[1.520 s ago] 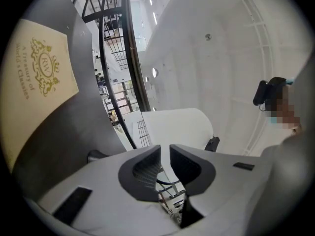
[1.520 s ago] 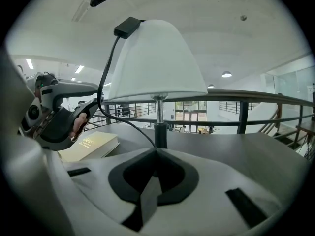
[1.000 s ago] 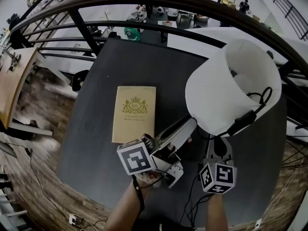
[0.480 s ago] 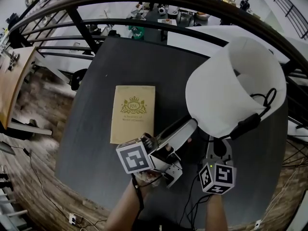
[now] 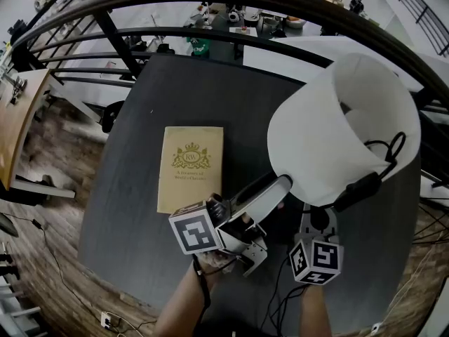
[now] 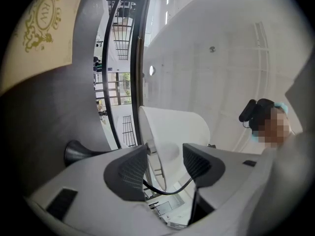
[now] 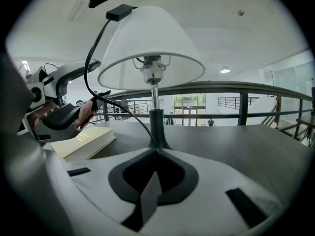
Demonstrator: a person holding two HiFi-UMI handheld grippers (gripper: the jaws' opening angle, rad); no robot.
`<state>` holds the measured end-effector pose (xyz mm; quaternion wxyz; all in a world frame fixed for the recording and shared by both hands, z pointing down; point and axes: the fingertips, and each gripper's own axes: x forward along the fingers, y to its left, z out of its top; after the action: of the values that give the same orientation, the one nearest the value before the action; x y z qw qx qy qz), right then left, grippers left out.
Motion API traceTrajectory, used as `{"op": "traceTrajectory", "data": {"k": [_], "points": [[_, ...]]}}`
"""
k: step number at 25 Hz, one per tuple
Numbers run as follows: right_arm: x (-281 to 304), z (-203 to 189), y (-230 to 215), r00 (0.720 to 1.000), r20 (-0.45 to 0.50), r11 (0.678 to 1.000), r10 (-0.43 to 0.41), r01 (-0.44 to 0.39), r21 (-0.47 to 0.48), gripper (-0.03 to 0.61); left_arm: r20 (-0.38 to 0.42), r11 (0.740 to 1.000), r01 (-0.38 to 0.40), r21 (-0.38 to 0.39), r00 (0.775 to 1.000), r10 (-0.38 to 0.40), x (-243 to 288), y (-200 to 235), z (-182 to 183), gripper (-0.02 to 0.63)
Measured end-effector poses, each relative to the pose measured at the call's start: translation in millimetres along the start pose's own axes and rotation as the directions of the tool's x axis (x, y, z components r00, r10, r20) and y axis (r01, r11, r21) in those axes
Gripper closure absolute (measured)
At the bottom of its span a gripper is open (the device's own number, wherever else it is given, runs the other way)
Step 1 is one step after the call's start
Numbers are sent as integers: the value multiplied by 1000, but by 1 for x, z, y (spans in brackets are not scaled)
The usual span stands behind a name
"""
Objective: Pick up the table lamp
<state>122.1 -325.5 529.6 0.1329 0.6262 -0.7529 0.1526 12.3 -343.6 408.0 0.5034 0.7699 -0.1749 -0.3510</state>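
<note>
In the head view the table lamp (image 5: 337, 118) stands upright on the dark table (image 5: 210, 97), its white shade (image 5: 309, 139) over both tools. The left gripper (image 5: 277, 188) reaches up at the shade's near edge, and the right gripper (image 5: 317, 220) sits under the shade, nearer the lamp's foot. In the left gripper view the jaws have just been opening and stand wide, with the rim (image 6: 153, 154) and the black cord (image 6: 167, 193) between the pads, neither pressed. In the right gripper view the jaws are closed together on nothing. The vertical stem (image 7: 156, 117) rises straight ahead, just past their tips, so they likely must part first.
</note>
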Motion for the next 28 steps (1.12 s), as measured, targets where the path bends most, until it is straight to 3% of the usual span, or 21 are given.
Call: {"op": "traceTrajectory", "data": {"k": [8, 16, 23, 28], "points": [[1, 1, -3, 1000, 6, 1000, 9, -9, -2, 566, 23, 1000, 10, 5, 1000, -11, 6, -2, 2, 356], [3, 9, -4, 999, 27, 1000, 20, -20, -21, 566, 36, 999, 7, 37, 999, -8, 7, -6, 5, 405], [9, 13, -1, 999, 32, 999, 39, -38, -36, 566, 73, 1000, -8, 0, 997, 8, 8, -4, 6, 431], [13, 16, -1, 998, 19, 997, 64, -63, -50, 566, 78, 1000, -24, 15, 997, 22, 22, -11, 6, 439]]}}
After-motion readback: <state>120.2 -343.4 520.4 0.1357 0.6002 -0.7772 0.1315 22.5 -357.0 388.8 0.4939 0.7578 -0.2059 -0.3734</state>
